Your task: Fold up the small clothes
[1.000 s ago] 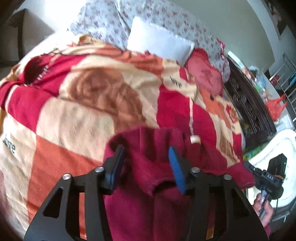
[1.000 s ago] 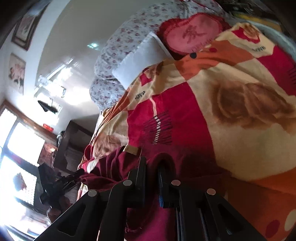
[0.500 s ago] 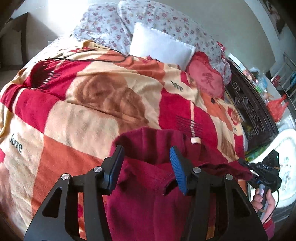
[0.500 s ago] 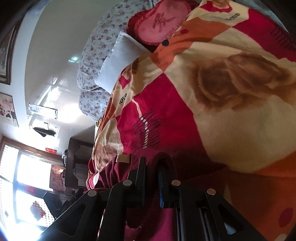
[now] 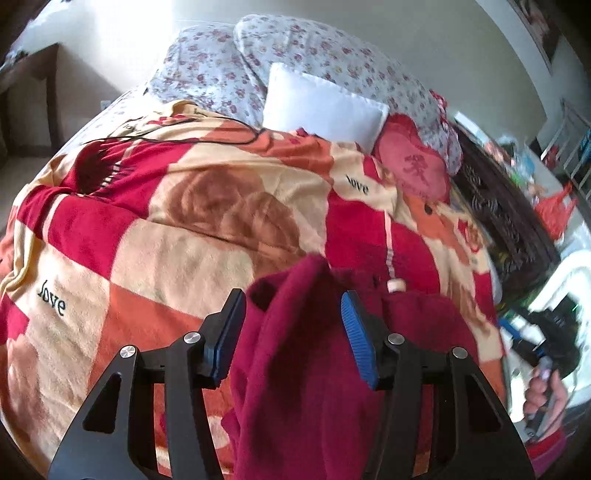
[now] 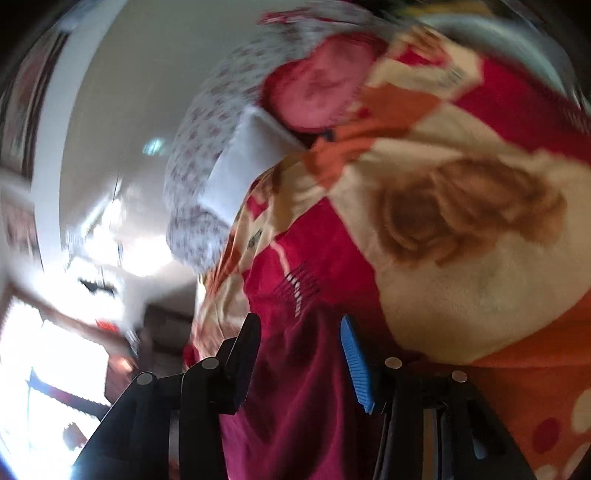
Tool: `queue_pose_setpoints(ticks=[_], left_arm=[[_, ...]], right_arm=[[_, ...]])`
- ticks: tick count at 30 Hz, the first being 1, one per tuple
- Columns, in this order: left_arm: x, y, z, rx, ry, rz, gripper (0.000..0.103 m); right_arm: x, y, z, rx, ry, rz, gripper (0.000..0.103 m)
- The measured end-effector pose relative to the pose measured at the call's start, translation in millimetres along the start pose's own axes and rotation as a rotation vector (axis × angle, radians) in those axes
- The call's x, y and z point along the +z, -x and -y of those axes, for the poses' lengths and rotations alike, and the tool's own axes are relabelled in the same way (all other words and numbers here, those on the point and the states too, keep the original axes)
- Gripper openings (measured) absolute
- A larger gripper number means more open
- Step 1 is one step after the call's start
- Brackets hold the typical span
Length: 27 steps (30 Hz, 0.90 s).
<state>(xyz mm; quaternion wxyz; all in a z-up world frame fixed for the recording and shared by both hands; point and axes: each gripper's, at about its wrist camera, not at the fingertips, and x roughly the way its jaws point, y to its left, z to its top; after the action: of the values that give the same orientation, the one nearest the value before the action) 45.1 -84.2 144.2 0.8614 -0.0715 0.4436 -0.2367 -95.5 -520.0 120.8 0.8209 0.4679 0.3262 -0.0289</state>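
Pale wall [image 5: 424, 33], dark wooden headboard [image 5: 509, 206], bright window [image 6: 55, 354] glare

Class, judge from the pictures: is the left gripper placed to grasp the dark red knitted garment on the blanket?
Probably yes: the left gripper stands open with the dark red knitted garment bunched between its jaws, nothing blocking.

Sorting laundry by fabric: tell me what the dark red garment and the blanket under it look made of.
Garment: looks like soft knit or fleece, matte, with a slightly napped surface and limp folds. Blanket: plush, fuzzy pile, probably synthetic fleece, with printed checks and soft-edged colours.
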Motion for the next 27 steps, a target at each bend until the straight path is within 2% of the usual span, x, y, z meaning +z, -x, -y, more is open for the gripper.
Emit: queue_pose_setpoints(ticks=[5,9,13,18,25,27], left_arm=[[-16,-18,19,0.087,-0.077,-0.026,0.054],[-24,-31,27,0.133,-0.112,-0.025,0.054],[-26,-45,27,0.174,-0.134,-0.028,0.054],[-24,-63,19,0.185,-0.121,-0.052,0.054],[-22,-82,17,0.191,-0.145,-0.066,0.054],[-22,-84,18,0.190,-0.155,-0.061,0.058]], right_arm=[[-34,-19,-52,-0.073,0.288,-0.056,0.043],[-55,-51,-70,-0.166,0.419,-0.093,0.043],[-67,-79,-70,-0.224,0.473,-0.130,0.043],[-67,-99,-60,-0.311,0.498,-0.121,0.043],[-54,-112,-43,-0.321,0.456,-0.113,0.043],[-52,-114,-40,-0.315,0.456,-0.107,0.043]])
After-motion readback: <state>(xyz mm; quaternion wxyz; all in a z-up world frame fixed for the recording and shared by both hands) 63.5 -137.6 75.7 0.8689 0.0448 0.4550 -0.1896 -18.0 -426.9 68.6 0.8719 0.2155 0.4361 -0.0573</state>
